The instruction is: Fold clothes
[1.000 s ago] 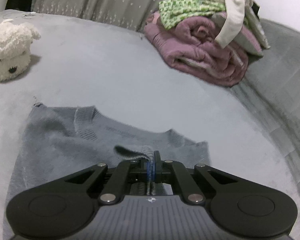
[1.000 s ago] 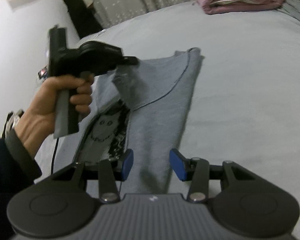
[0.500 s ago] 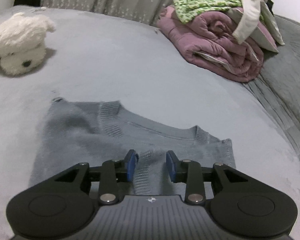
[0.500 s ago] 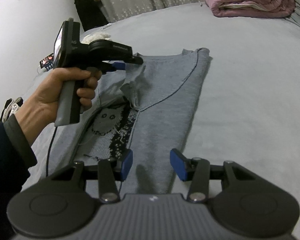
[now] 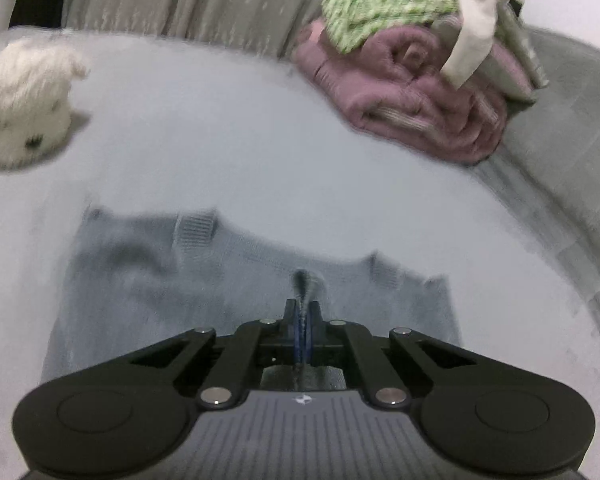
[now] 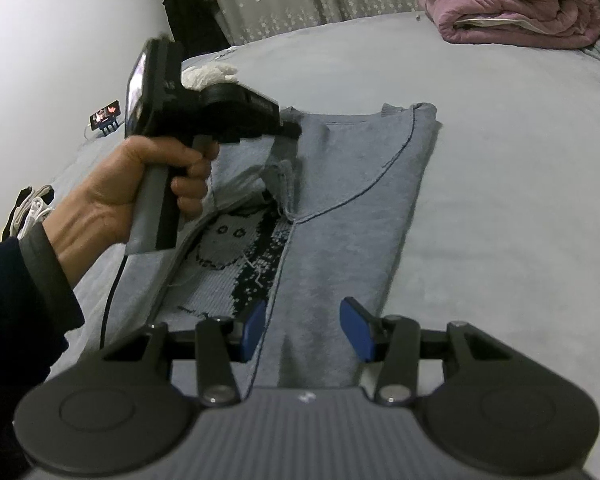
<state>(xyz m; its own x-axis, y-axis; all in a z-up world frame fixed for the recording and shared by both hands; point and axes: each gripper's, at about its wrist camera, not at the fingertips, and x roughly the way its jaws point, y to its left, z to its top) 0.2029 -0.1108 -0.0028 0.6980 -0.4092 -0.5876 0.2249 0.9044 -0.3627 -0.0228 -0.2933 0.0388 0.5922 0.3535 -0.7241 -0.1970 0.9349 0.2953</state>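
At the bottom of the right wrist view the right tool [image 6: 304, 330] hung with its blue pads spread and nothing between them, poised just above the lower part of the grey sweater [image 6: 340, 216], which lay flat on the grey bed [image 6: 500, 160] with its right side already turned inward over the middle. At the bottom centre of the left wrist view the left tool [image 5: 302, 320] was pressed together, pinching a small ridge of the sweater's knit; in the right wrist view the same tool showed at centre left, gripped by a hand [image 6: 140, 192], lifting the cloth into a peak so that a knitted face pattern lay exposed beneath the raised flap. The step in hand looked like the second lengthwise fold, bringing the left side across. Next, the left tool would probably need to carry the flap over the middle and lay it flat, while the right tool caught or steadied the lower hem to keep the edges straight. Farther off, a white plush toy [image 5: 24, 104] sat at the upper left and a pile of pink, green and cream laundry [image 5: 420, 80] at the upper right.
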